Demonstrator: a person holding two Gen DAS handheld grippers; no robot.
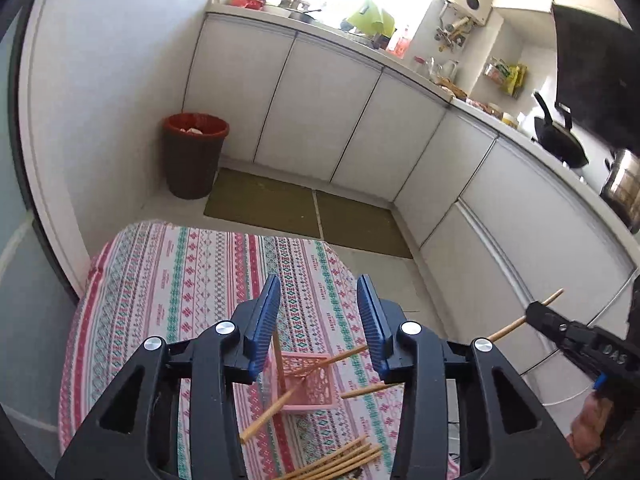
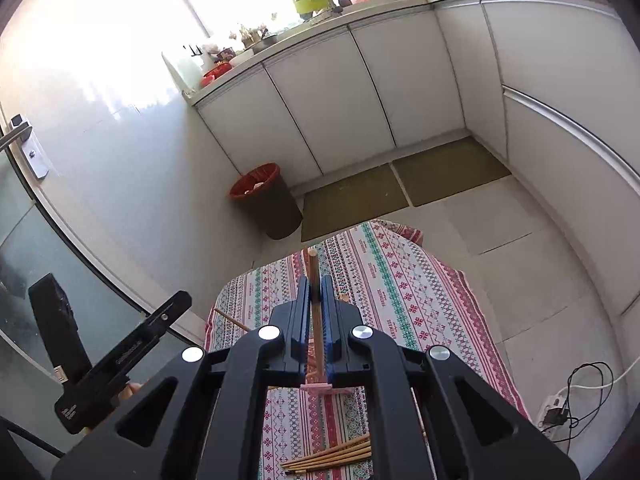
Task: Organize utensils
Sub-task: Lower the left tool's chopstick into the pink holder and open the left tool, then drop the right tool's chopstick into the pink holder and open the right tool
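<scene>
Pink plastic basket [image 1: 306, 380] sits on the striped cloth tabletop [image 1: 168, 280], directly below the left tool [image 1: 318, 312]. Left wrist view: left tool's blue pads stand partly apart with nothing between them, hovering above the basket. Several wooden chopsticks [image 1: 304, 372] lean in and across the basket at loose angles, one sticking out low left, another lying just right of it. Looks like they got dropped in rather than seated. A loose bundle of chopsticks [image 1: 340, 462] lies flat on the cloth near the bottom edge, probably the supply pile not yet sorted. At right, the right tool [image 1: 538, 314] clamps a single chopstick [image 1: 554, 296], which pokes out both sides of the tip, held off past the tabletop edge.

Right wrist view: right tool [image 2: 316, 300] is closed tight on one chopstick [image 2: 313, 264], which runs lengthwise between the pads and juts out past the tips, gripped mid-shaft so it stays straight for the drop. The basket [image 2: 316, 388] shows only as a pink sliver under the tool. The flat bundle [image 2: 328, 460] lies low on the cloth. Left tool [image 2: 120, 360] appears at lower left, side-on, opening unclear from here. One stray chopstick [image 2: 230, 318] lies at the tabletop's left edge.

Judgement: next step is feeding the held stick into the basket; pile remains, so the task is partway.
</scene>
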